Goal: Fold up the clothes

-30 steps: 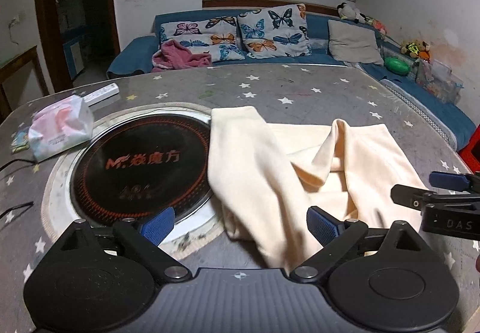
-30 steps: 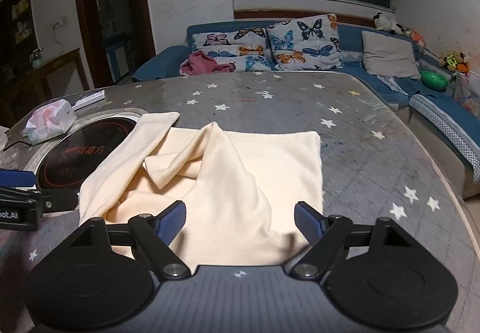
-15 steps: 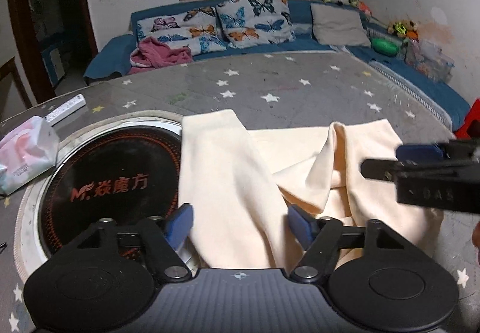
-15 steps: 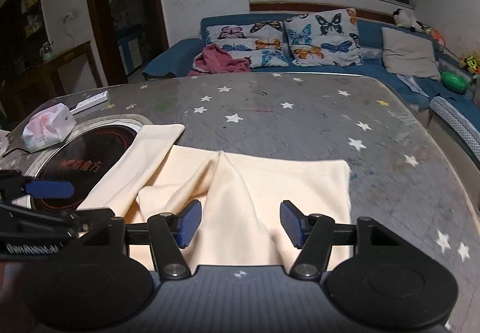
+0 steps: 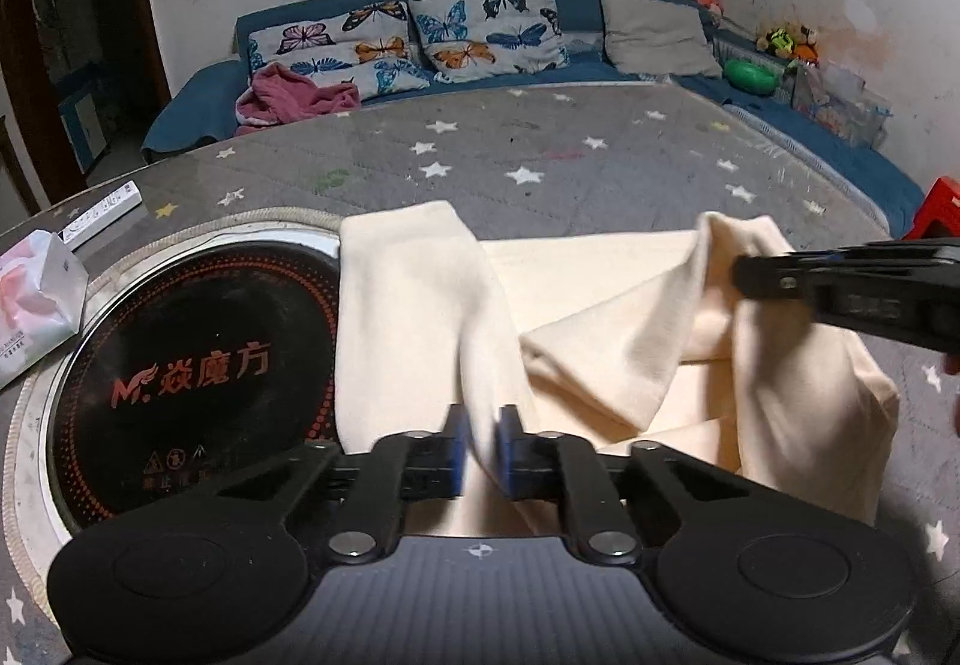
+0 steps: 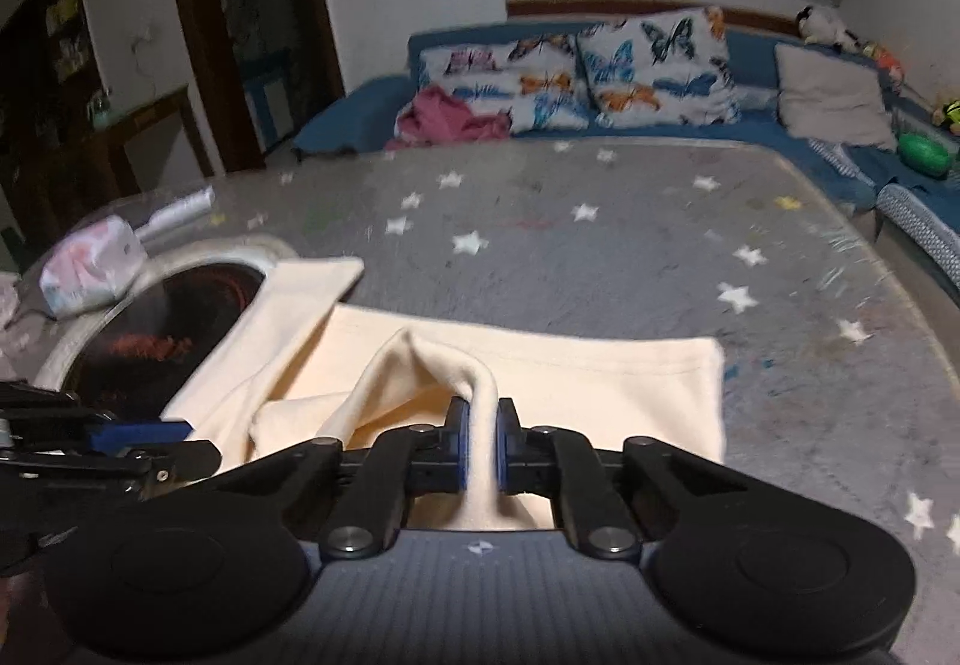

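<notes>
On the far left I see a tissue pack (image 5: 36,299) and, beyond it, a white remote (image 5: 102,206) on the grey starred table (image 5: 540,155). Next comes the round black cooktop (image 5: 192,365) set into the table. The cream garment (image 5: 600,293) lies crumpled on the near side of the table, its left edge overlapping the cooktop. My left gripper (image 5: 480,449) is pressed together, pinching a fold of the garment's left part. To its right, my right gripper (image 6: 480,443) is likewise clamped on a raised ridge of the cloth.
</notes>
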Tool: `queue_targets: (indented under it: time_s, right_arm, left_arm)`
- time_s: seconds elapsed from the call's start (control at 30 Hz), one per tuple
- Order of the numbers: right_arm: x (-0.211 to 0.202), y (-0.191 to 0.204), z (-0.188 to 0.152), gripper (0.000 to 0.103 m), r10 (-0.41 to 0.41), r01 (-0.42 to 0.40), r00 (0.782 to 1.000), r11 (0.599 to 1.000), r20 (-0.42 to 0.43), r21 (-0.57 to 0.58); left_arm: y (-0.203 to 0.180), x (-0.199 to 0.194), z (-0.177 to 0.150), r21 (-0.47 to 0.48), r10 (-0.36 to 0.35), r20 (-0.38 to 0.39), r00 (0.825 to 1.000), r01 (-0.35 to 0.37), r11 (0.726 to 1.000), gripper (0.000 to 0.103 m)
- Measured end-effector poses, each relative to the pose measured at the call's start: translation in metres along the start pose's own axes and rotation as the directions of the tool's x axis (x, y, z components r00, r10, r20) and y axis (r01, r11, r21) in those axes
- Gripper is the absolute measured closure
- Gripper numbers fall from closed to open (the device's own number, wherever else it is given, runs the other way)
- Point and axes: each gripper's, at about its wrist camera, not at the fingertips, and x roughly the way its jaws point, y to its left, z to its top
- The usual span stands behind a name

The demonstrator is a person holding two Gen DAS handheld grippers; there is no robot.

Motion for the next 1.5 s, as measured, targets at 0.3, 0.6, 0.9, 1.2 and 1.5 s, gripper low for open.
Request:
queue_targets:
  time_s: [0.3,0.6,0.9,1.2,1.5]
  right_arm:
    - [-0.081,-0.022,-0.018,0.097,-0.138,0.132,0.98,0.99,0.143,0.045]
    - [-0.143,-0.064,-0.064,0.097,-0.264,0.23,0.95,0.952,0.165,0.201]
    - [-0.157,-0.097,-0.114,0.09,-0.336,0.303,0.94,0.898,0.054,0.319]
    - [-0.177,-0.095,-0.121,0.065,-0.398,0.358,0.914,0.88,0.074,0.311]
    - [-0.139,-0.07,-0.098,0.049,-0.383,0.38,0.923,0.922,0.033,0.08]
  left_arm:
    - [0.012,-0.032,-0.004,-0.045,0.022,0.082,0.996,-0.018,0.999,0.1]
    - [0.047,-0.096,-0.036,-0.159,0.068,0.137,0.988,-0.046,0.986,0.1]
    - [0.069,-0.149,-0.089,-0.21,0.103,0.111,0.989,-0.078,0.975,0.103]
    - [0.033,-0.129,-0.091,-0.094,-0.057,0.065,0.996,0.063,0.994,0.093]
    - [-0.052,-0.103,-0.074,0.126,-0.219,0.047,0.975,0.212,0.969,0.06]
